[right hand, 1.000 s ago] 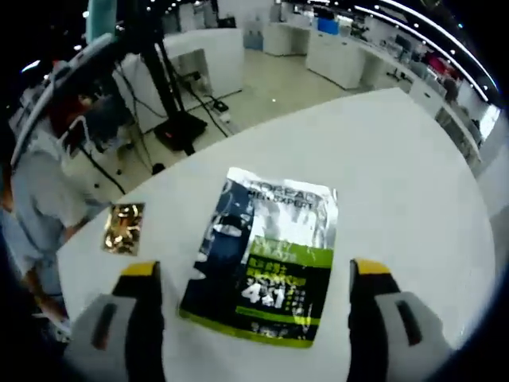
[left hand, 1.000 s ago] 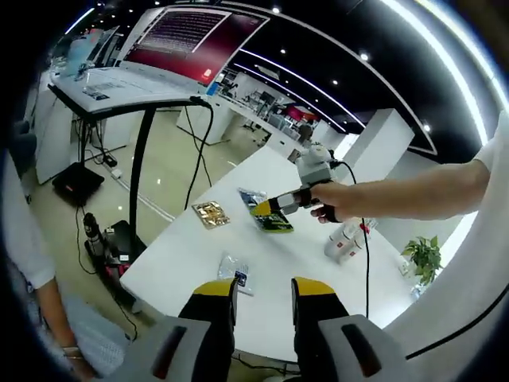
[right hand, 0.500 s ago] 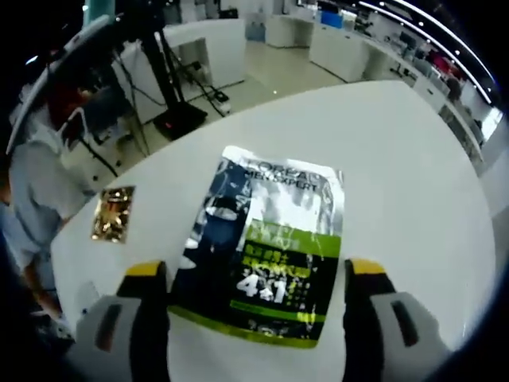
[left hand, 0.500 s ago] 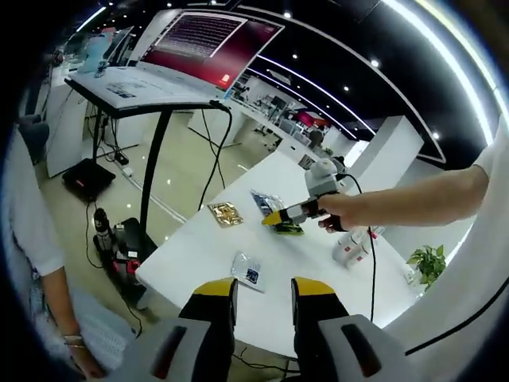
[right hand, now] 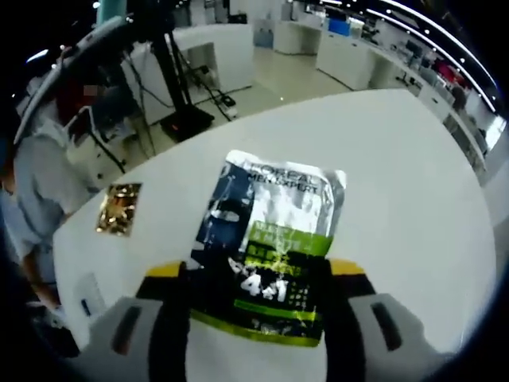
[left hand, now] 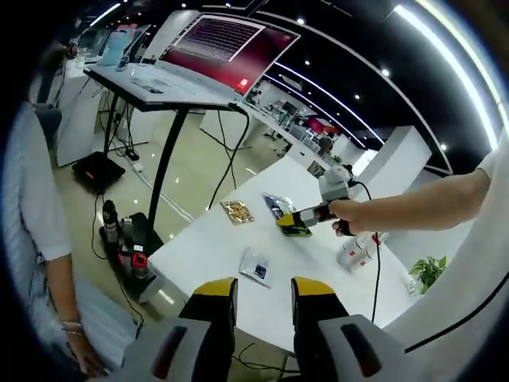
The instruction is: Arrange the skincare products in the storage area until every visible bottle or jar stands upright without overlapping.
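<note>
In the right gripper view, the right hand-held gripper (right hand: 258, 318) sat low over the white surface (right hand: 413, 183), its jaws drawn in against both side edges of the green-and-silver sachet (right hand: 270, 247) lying flat at frame centre, apparently to pinch and lift it. A gold packet (right hand: 118, 208) lay at left. In the left gripper view, the left hand-held gripper (left hand: 263, 298) hung back, jaws slightly parted and empty, near a small sachet (left hand: 256, 266) and white bottles (left hand: 355, 248).
</note>
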A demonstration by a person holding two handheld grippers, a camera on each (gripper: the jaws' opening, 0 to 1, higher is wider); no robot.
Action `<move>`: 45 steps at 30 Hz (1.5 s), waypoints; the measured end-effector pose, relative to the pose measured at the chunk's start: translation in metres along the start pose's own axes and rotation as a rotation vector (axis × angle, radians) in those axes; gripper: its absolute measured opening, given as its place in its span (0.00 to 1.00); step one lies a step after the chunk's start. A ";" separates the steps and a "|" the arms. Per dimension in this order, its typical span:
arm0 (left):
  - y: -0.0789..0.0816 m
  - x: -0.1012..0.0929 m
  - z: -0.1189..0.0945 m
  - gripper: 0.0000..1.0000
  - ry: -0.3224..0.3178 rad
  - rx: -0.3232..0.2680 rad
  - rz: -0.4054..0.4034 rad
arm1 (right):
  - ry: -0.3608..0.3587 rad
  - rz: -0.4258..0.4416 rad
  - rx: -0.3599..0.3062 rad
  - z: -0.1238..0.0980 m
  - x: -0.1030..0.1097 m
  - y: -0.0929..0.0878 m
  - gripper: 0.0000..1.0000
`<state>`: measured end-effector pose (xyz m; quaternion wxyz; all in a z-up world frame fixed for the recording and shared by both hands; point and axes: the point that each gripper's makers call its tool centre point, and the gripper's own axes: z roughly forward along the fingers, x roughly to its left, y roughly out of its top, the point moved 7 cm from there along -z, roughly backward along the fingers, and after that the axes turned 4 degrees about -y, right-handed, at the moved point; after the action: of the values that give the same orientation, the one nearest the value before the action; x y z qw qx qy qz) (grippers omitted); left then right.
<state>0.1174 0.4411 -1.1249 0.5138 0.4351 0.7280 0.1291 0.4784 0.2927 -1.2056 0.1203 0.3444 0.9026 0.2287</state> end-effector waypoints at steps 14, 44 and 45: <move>0.001 -0.002 -0.014 0.27 0.007 -0.020 0.025 | 0.049 -0.053 -0.047 -0.013 -0.002 -0.008 0.14; 0.030 -0.087 0.059 0.41 -0.449 0.003 -0.031 | 0.322 -0.192 -0.456 -0.203 0.118 -0.083 0.03; 0.031 -0.092 0.063 0.44 -0.472 -0.002 -0.044 | 0.326 -0.187 -0.458 -0.207 0.118 -0.086 0.03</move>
<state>0.1960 0.3722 -1.0747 0.6728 0.4368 0.5970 0.0132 0.2657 0.2472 -1.0758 0.0689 0.1822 0.8628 0.4665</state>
